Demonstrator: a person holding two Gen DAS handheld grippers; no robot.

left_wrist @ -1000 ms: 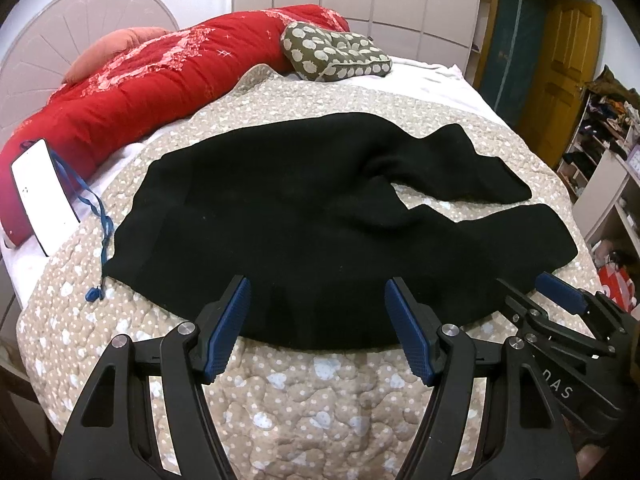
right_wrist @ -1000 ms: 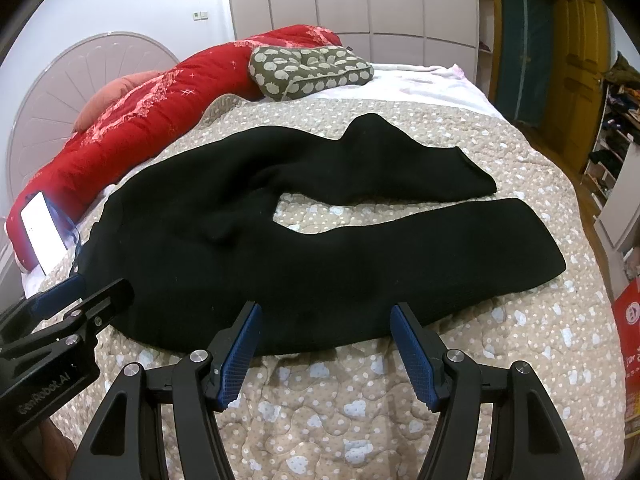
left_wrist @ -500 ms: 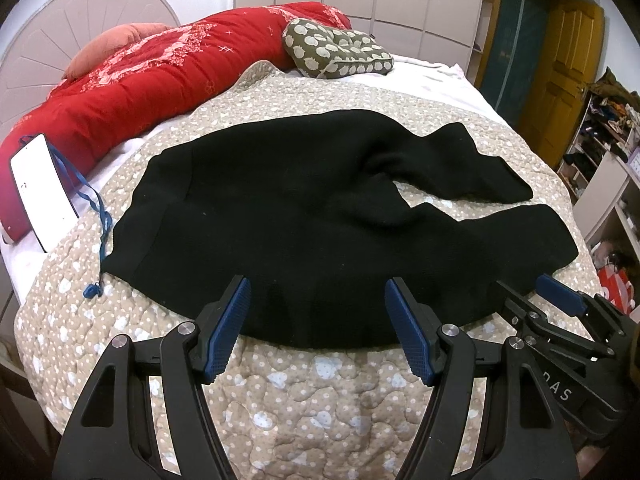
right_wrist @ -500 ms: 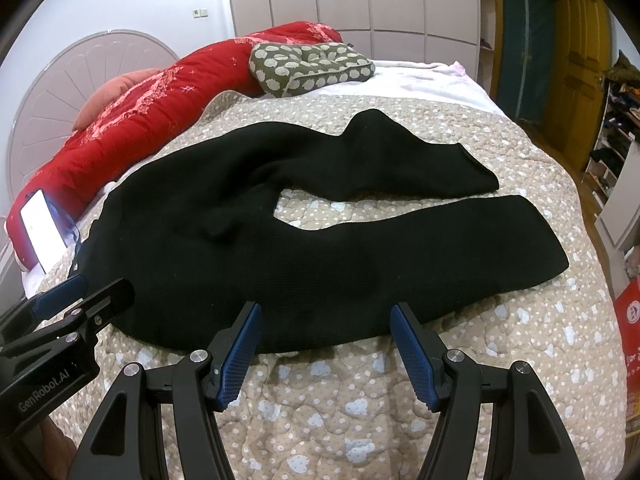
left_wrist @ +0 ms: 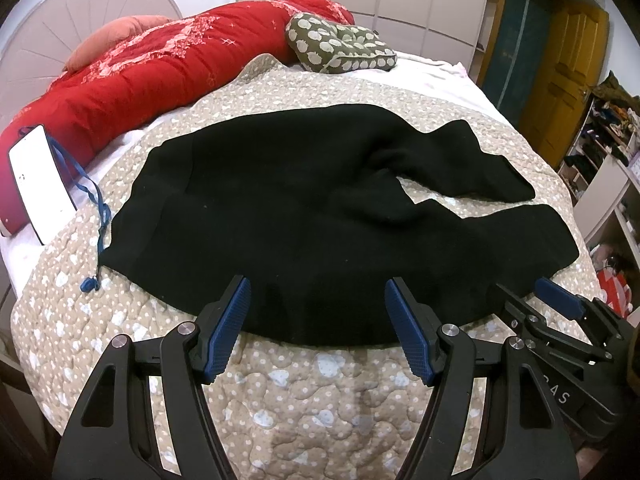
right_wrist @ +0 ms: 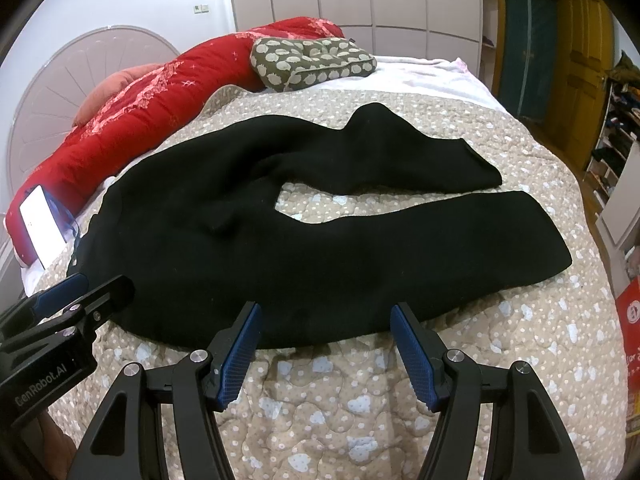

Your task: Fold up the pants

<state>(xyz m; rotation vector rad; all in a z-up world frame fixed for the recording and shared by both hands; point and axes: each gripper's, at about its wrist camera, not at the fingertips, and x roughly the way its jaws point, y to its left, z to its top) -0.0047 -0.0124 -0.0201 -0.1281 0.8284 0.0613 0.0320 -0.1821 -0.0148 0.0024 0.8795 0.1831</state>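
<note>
Black pants (left_wrist: 304,216) lie spread flat on the beige quilted bedspread (left_wrist: 320,392), waist to the left and both legs running to the right, with a gap between the legs (right_wrist: 320,208). My left gripper (left_wrist: 318,300) is open and empty, just above the near edge of the pants by the waist part. My right gripper (right_wrist: 326,328) is open and empty, over the near edge of the front leg. Each gripper shows at the edge of the other's view, the right one (left_wrist: 560,320) and the left one (right_wrist: 64,312).
A red duvet (left_wrist: 160,76) and a spotted green cushion (left_wrist: 340,48) lie along the far side of the bed. A white phone (left_wrist: 40,184) with a blue lanyard (left_wrist: 96,216) rests left of the waist. Shelves and a yellow door (left_wrist: 568,72) stand at the right.
Both grippers have drifted slightly closer to the near edge of the pants. The pants have not moved and both grippers stay open.
</note>
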